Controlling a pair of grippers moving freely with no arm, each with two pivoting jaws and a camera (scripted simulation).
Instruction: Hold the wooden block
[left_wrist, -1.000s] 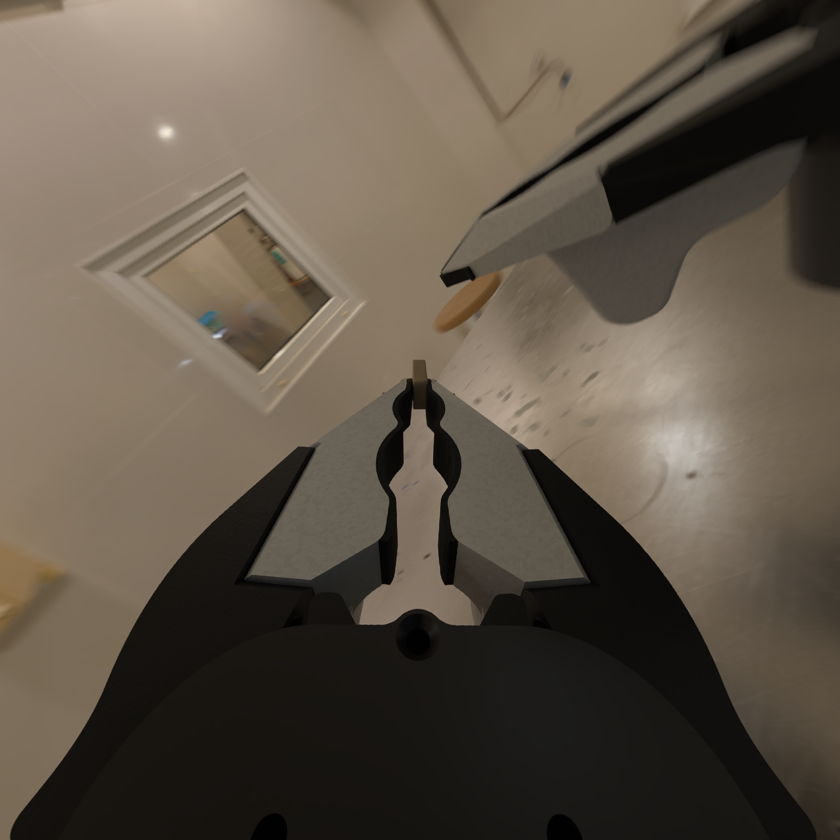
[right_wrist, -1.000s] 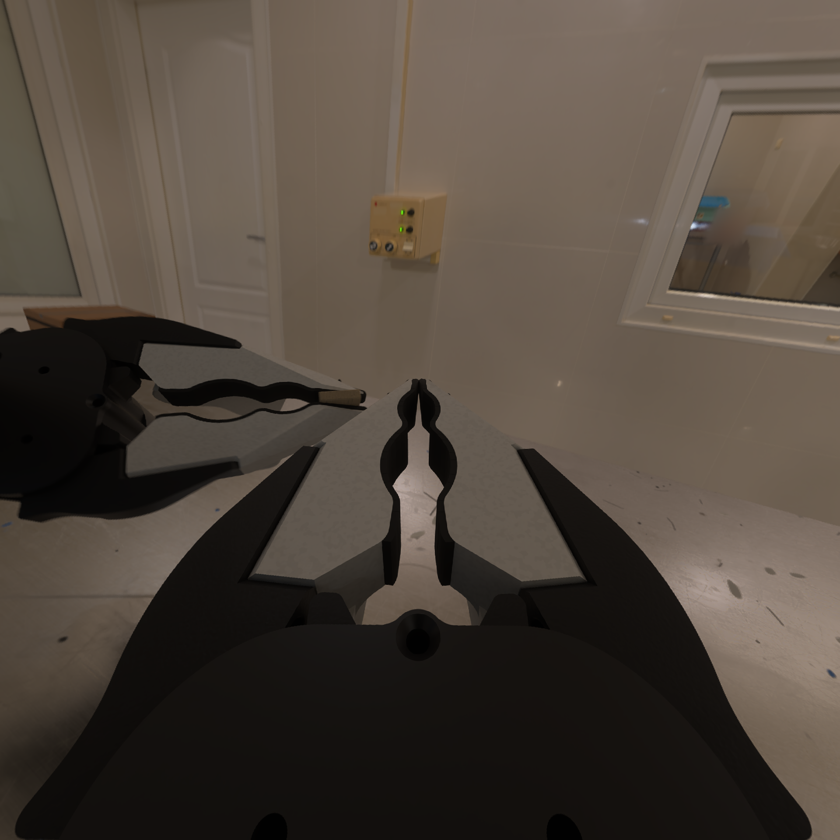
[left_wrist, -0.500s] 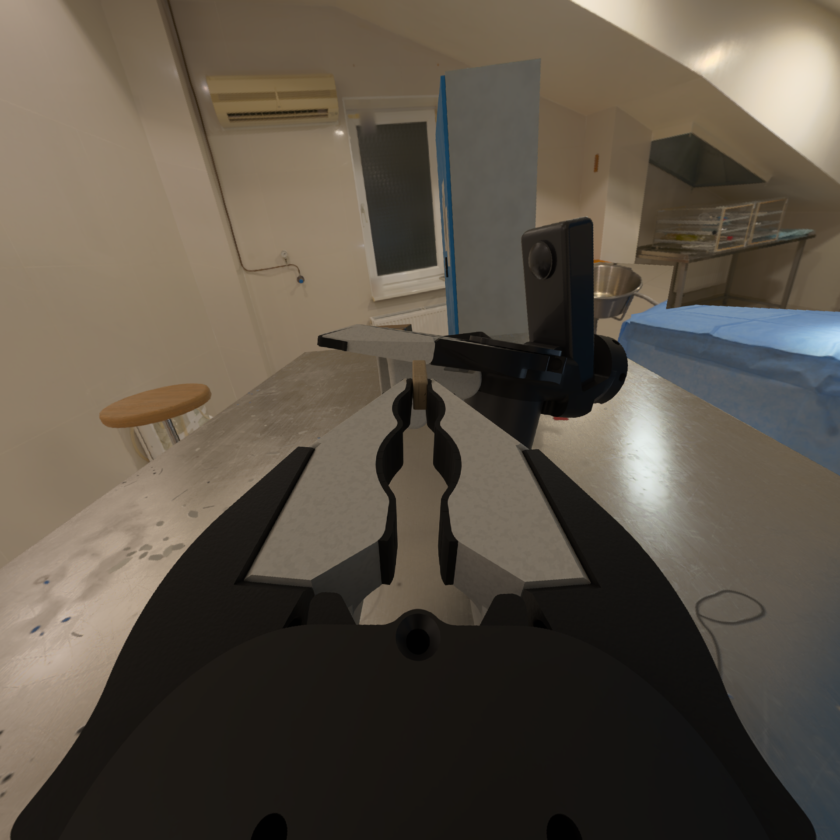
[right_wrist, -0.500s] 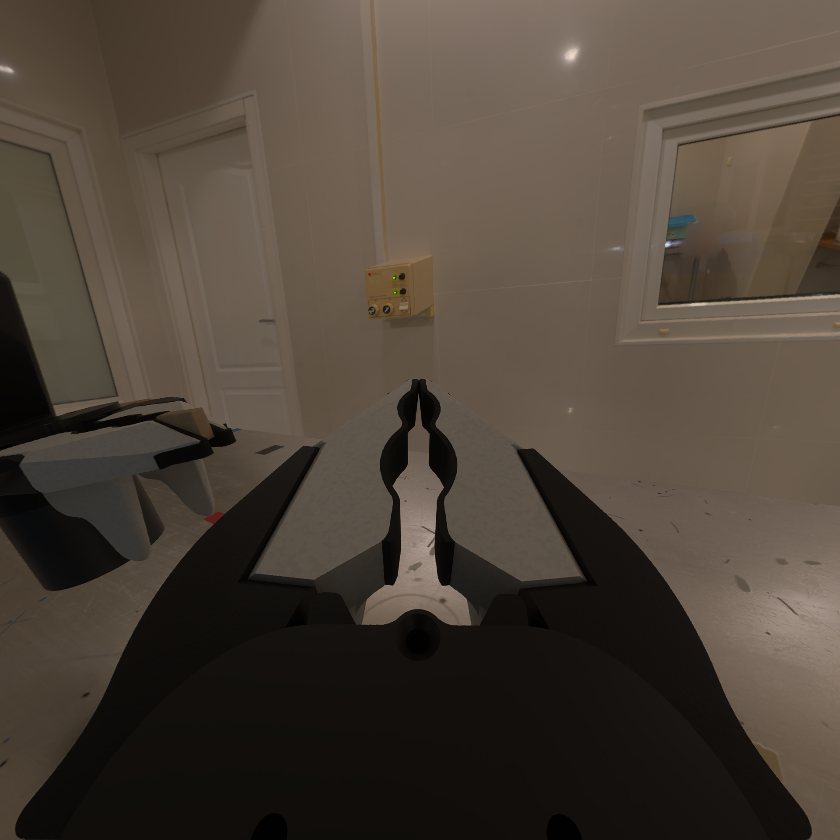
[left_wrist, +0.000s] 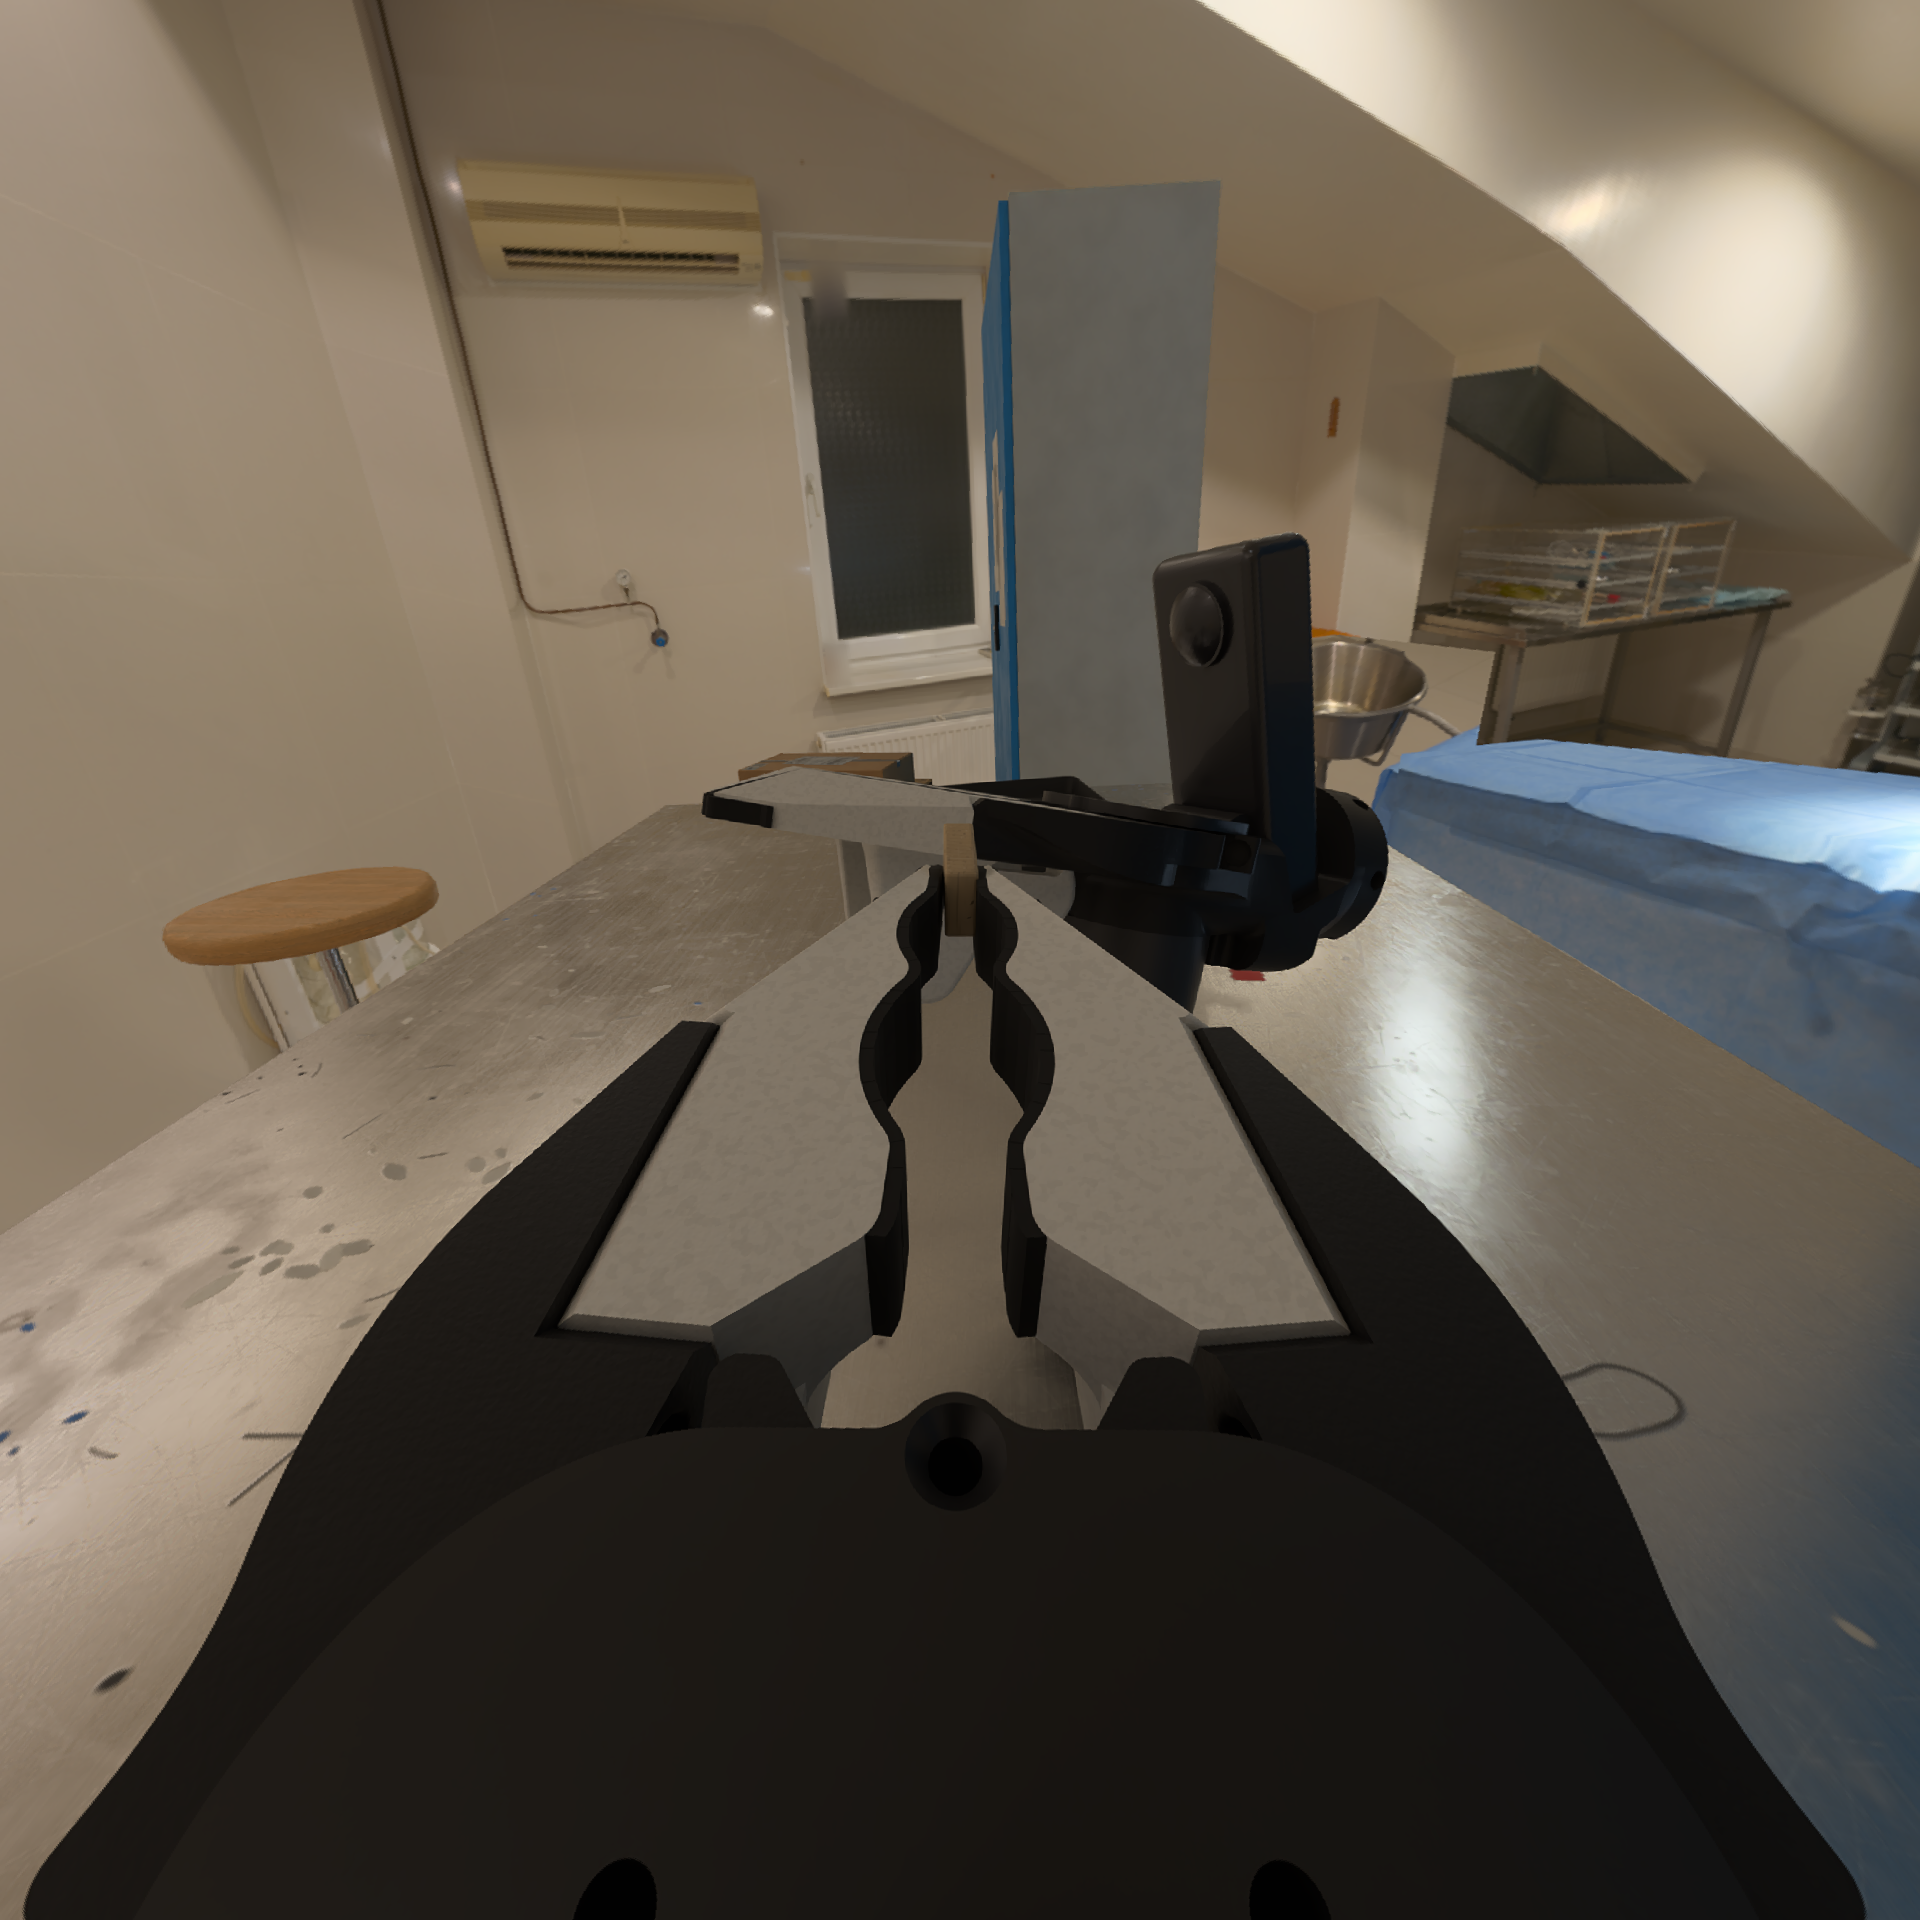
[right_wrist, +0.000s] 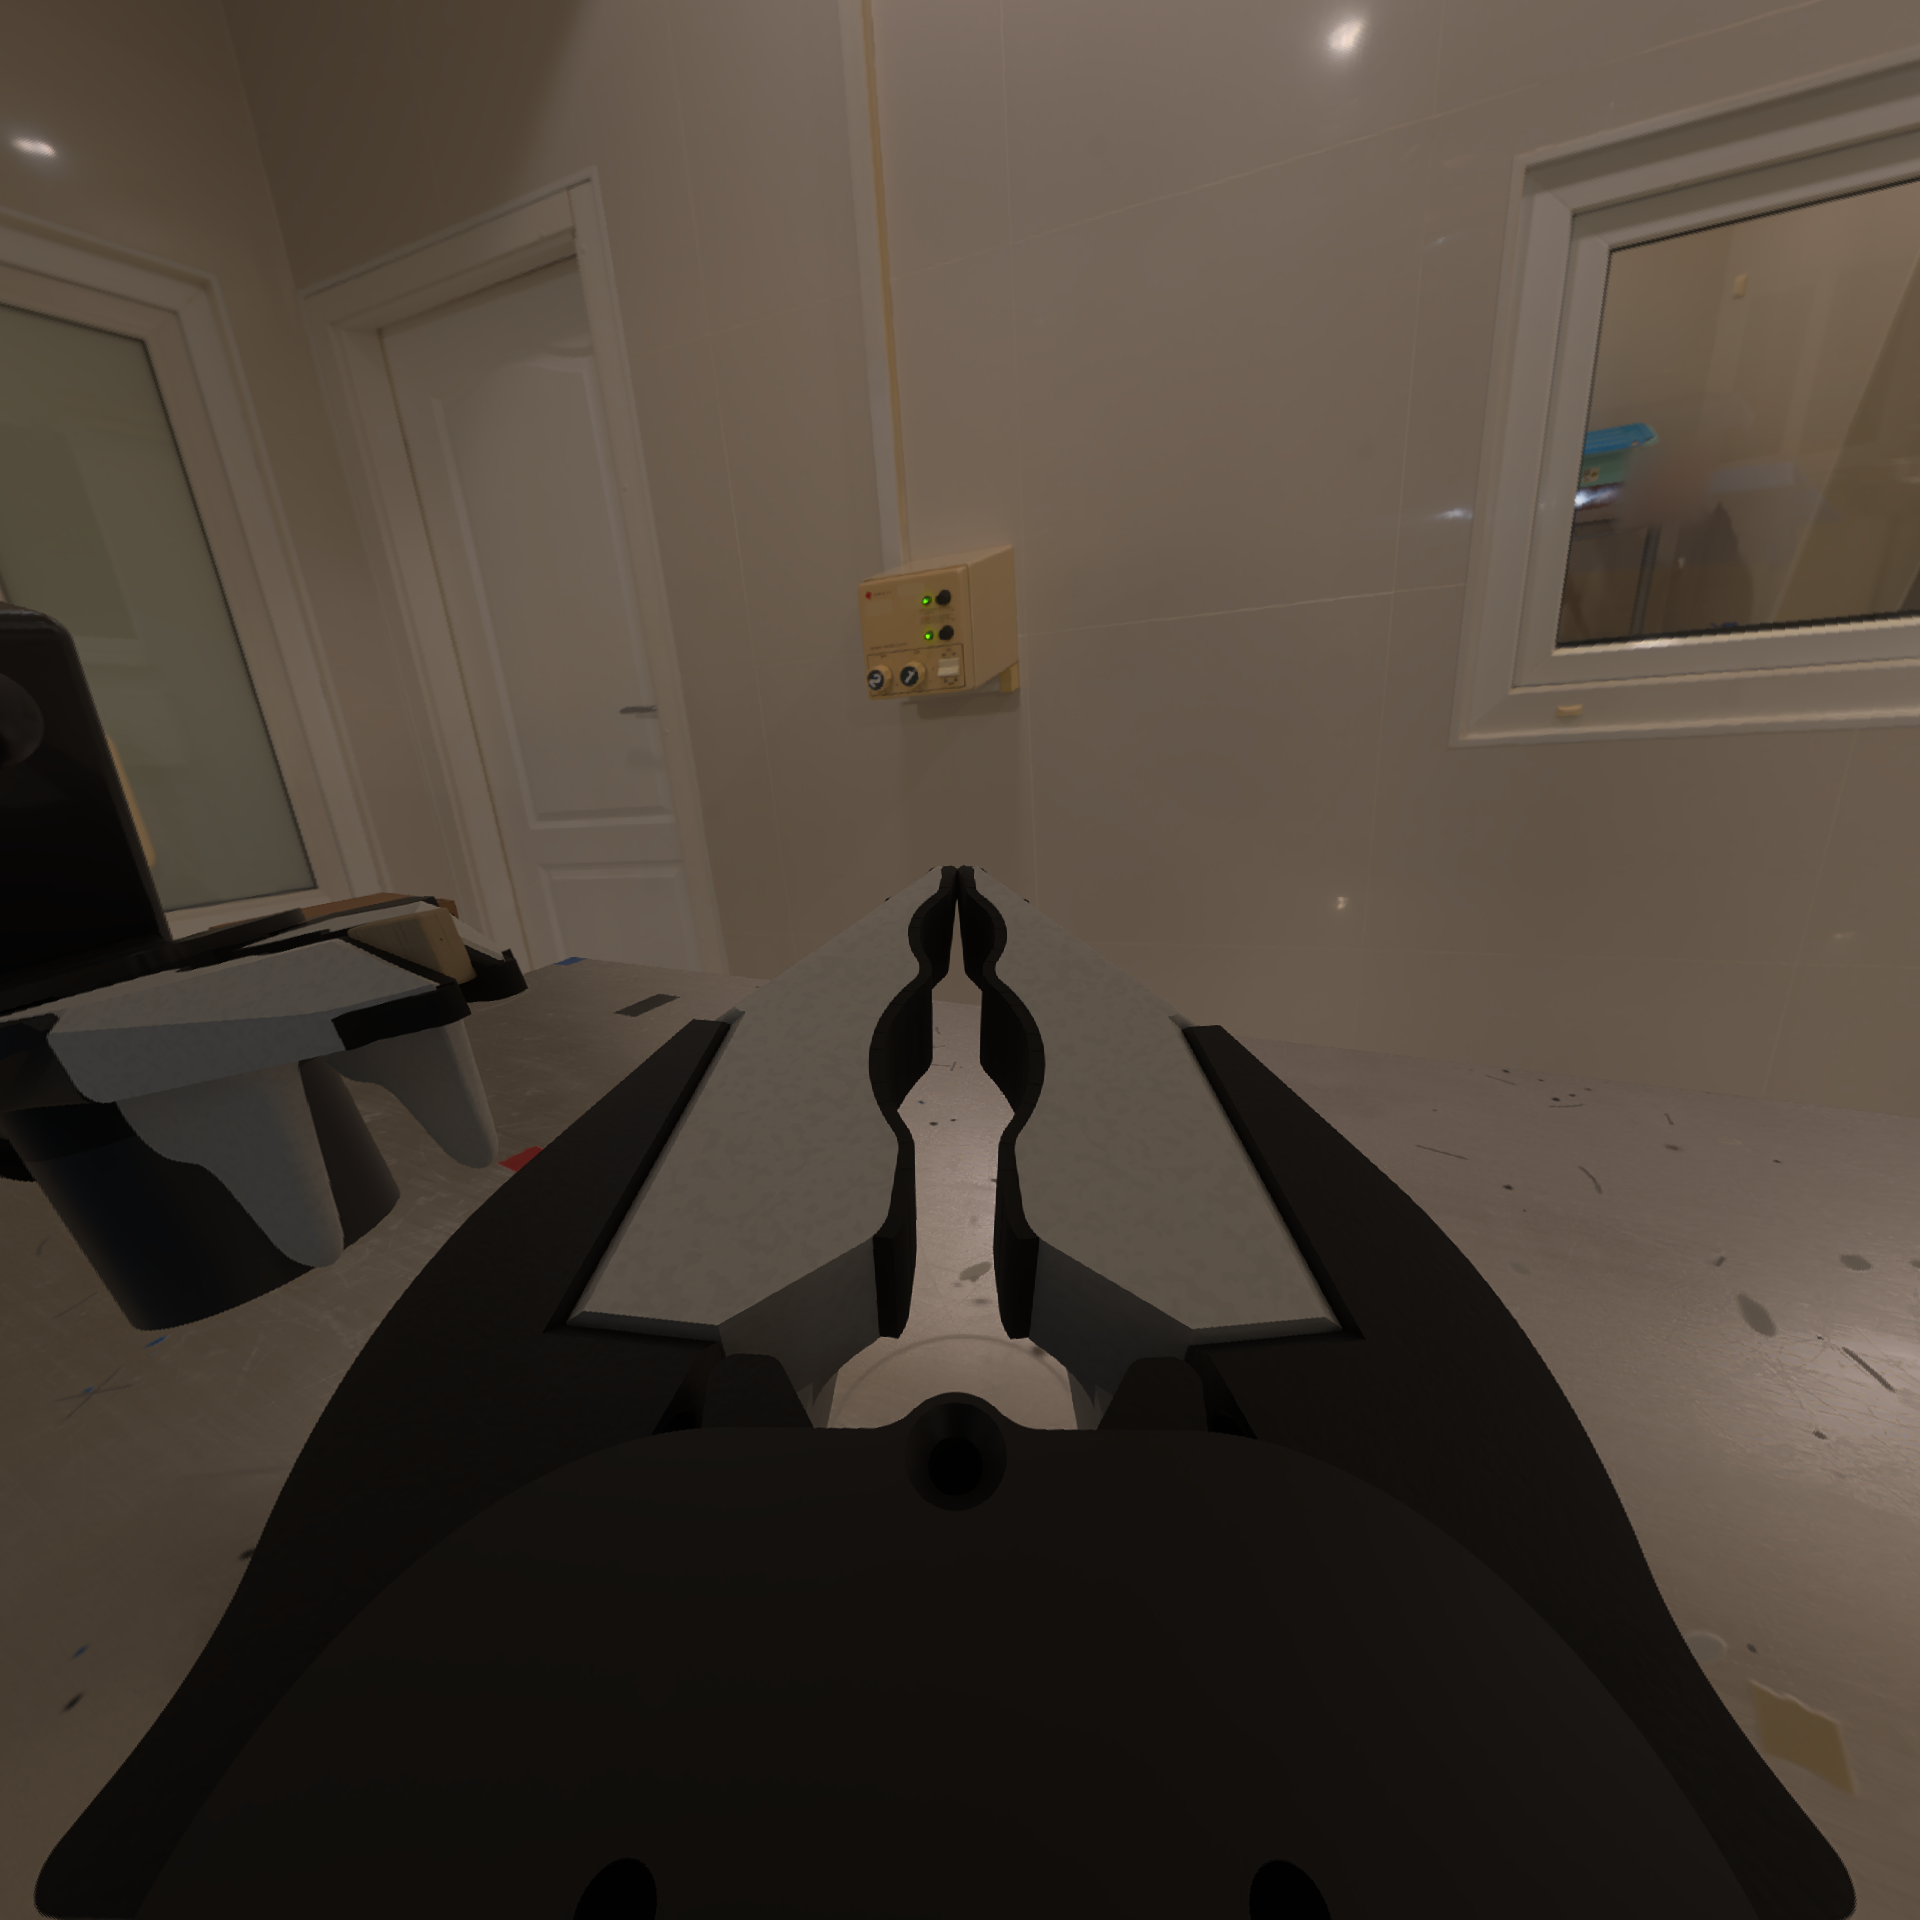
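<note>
My left gripper (left_wrist: 958, 885) is shut on a small pale wooden block (left_wrist: 958, 878), which is pinched upright between its tips above the metal table (left_wrist: 540, 1049). The block also shows in the right wrist view (right_wrist: 431, 940), at the tip of the left gripper (right_wrist: 457, 961) at the far left. My right gripper (right_wrist: 956, 878) is shut and empty, with its tips touching, and points toward the wall. In the left wrist view the right gripper (left_wrist: 732, 805) lies sideways just behind the block, with its tips pointing left.
A round wooden stool (left_wrist: 299, 914) stands left of the table. A blue-draped bed (left_wrist: 1662, 831), a tall blue panel (left_wrist: 1101, 468) and a steel bowl (left_wrist: 1361, 691) lie beyond. A wall control box (right_wrist: 935, 623), a door (right_wrist: 540, 623) and a window (right_wrist: 1745, 436) face the right gripper.
The left gripper swung from a tilted view of wall and window to a level view along the table, still holding the block. The right gripper rose slightly and stayed shut.
</note>
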